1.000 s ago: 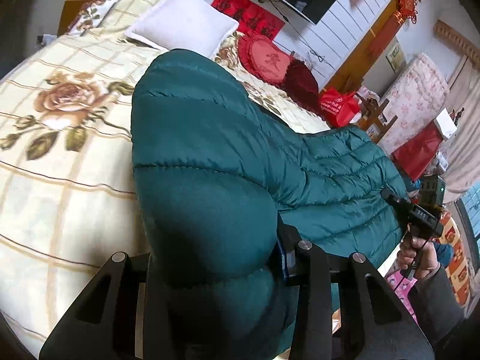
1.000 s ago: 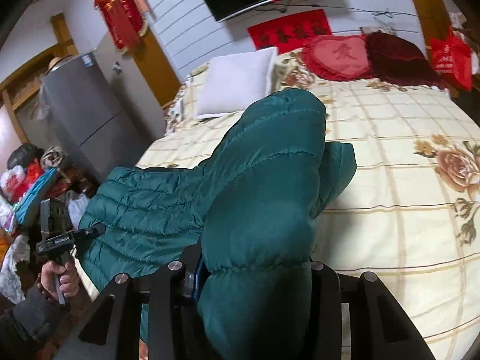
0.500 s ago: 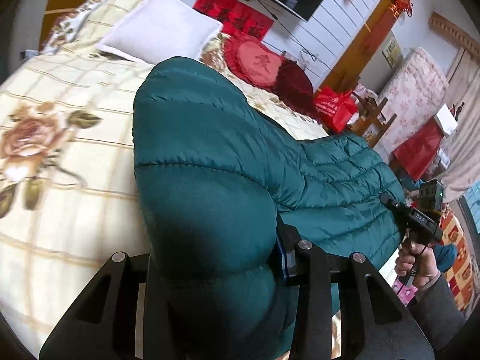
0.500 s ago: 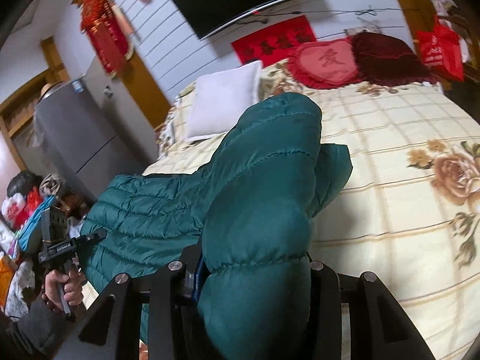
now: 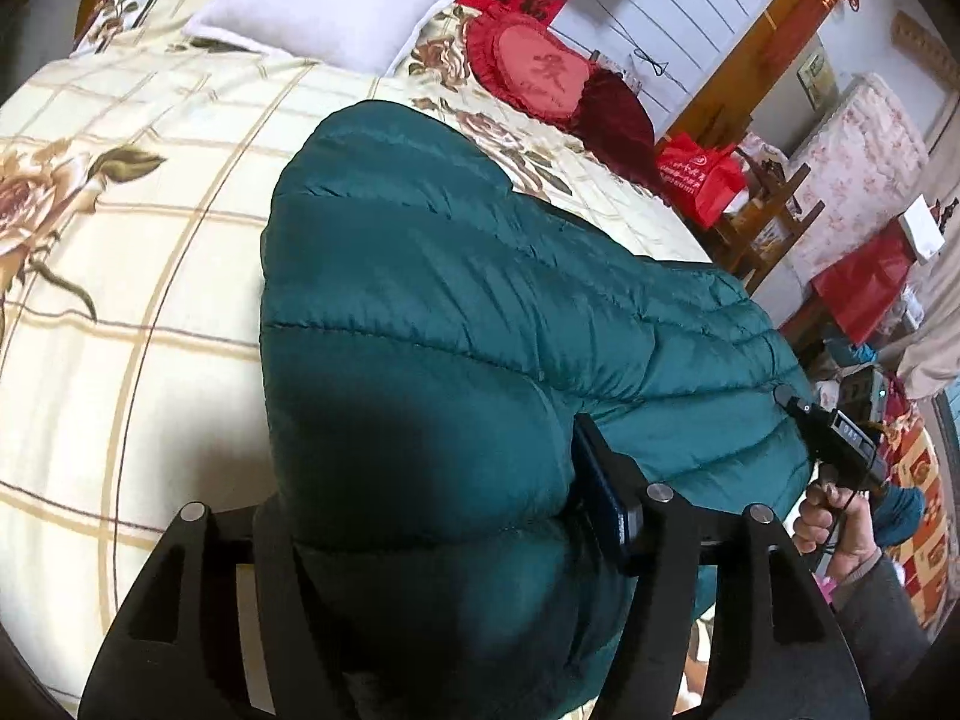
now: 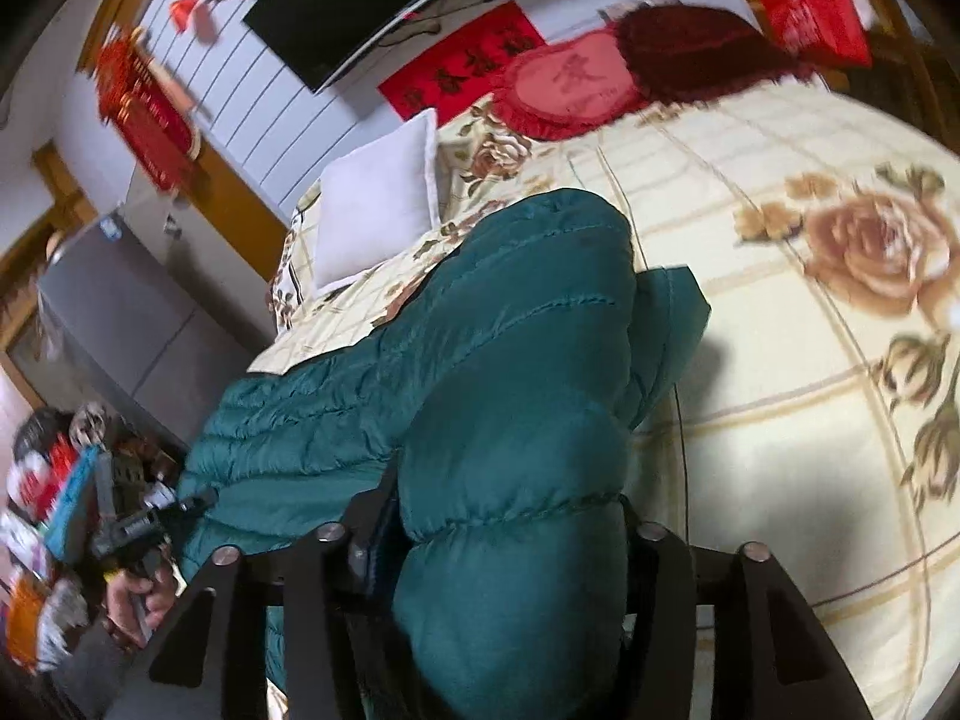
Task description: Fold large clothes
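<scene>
A dark green down jacket point(image 5: 450, 276) lies on the floral bed cover point(image 5: 150, 240) and reaches toward the bed's edge. One puffy end rises between the jaws of my left gripper point(image 5: 432, 480). Those jaws are opening, but the padding still fills the gap and presses on both pads. In the right wrist view the jacket point(image 6: 528, 324) bulges the same way through my right gripper point(image 6: 507, 516); its jaws are opening too, with padding tight against them. Each view shows the other gripper's body in a hand point(image 5: 840, 528), at the far side of the jacket.
A white pillow point(image 5: 336, 6), a red heart cushion point(image 5: 534, 69) and a dark red cushion lie at the bed's head. A red bag point(image 5: 696, 174) and wooden furniture stand beside the bed. A grey fridge point(image 6: 120, 312) and clutter are on the other side.
Both grippers have moved forward and lower over the bed with the jacket ends. Their fingers now stand wider apart. The right wrist view has rolled to one side.
</scene>
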Action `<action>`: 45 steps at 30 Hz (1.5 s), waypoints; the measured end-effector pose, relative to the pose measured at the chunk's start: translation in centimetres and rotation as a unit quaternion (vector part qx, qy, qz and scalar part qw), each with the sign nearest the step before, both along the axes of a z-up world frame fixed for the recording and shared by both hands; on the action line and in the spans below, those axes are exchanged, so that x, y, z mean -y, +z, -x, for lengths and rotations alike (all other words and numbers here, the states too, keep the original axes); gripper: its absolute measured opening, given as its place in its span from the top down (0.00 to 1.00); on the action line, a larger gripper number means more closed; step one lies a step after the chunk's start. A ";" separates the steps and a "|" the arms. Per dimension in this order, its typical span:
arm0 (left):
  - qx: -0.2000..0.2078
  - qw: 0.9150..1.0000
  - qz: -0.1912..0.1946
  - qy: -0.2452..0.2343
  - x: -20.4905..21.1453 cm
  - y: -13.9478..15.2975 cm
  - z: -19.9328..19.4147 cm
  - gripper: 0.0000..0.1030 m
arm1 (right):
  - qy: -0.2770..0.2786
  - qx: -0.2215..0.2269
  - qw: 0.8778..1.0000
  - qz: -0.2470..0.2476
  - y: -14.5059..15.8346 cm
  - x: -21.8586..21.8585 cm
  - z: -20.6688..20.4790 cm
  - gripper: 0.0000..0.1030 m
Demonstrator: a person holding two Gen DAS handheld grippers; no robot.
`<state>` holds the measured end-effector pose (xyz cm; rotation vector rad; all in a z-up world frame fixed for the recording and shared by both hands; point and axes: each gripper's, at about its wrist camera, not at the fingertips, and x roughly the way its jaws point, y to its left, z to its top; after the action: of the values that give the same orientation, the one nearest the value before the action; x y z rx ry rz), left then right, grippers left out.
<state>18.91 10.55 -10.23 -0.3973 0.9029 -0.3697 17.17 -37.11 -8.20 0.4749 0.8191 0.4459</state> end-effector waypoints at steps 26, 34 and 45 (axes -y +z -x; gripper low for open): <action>0.063 0.987 -0.137 0.060 -1.7 8.5 11.2 0.12 | -0.100 -0.035 0.983 0.148 8.2 1.0 10.6 0.20; 0.067 0.975 -0.206 0.042 4.5 8.8 18.7 0.04 | -0.088 -0.018 0.954 0.285 10.8 -5.0 20.5 0.10; 0.092 0.981 -0.167 0.045 6.8 13.4 25.7 0.04 | -0.089 0.032 0.958 0.272 15.0 -7.0 31.2 0.10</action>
<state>-6.80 3.79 3.18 -0.0908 0.7469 -0.1636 -14.01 -30.15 6.84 0.0196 0.7891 0.0569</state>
